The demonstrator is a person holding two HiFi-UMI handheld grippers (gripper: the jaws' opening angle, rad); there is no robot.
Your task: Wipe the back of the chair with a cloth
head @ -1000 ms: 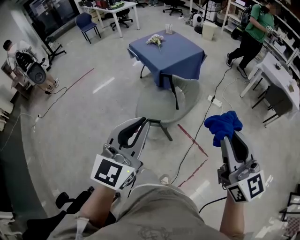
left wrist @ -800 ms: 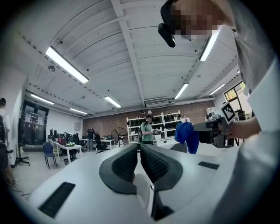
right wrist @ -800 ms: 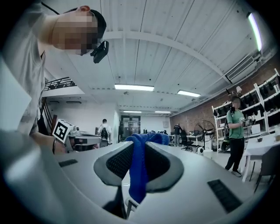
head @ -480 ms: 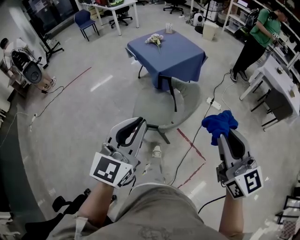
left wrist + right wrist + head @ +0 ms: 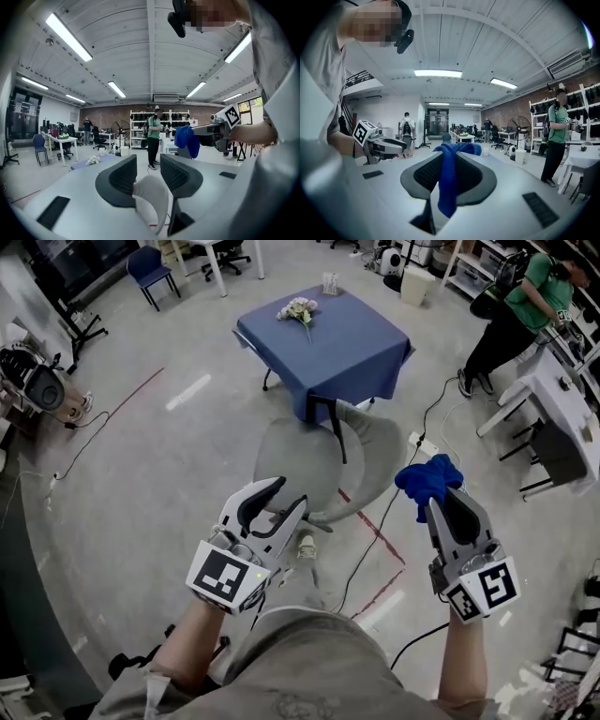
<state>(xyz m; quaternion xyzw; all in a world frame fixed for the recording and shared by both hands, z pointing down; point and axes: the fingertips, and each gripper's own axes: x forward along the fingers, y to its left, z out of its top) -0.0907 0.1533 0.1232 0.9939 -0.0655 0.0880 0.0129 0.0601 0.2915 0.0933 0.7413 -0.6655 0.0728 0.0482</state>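
Head view, chair: stands on the floor against the near edge of the blue tabletop; both tongs are well short of it, so no wiping has begun.
Head view, cable: lies on the floor just beside the chair. A foot could catch it on the way in.
Left gripper view, left tongs: the jaws have just been opening and stand parted with nothing between them. The chair only shows beyond the gap. If they are meant to steady the back and miss, the chair may slide or knock the tabletop.
Right gripper view, right tongs: clamped on the blue cloth, which hangs as a narrow fold.
Right gripper view, risk: a hard rub could drag the fold out, or bare tongs could scrape the chair.
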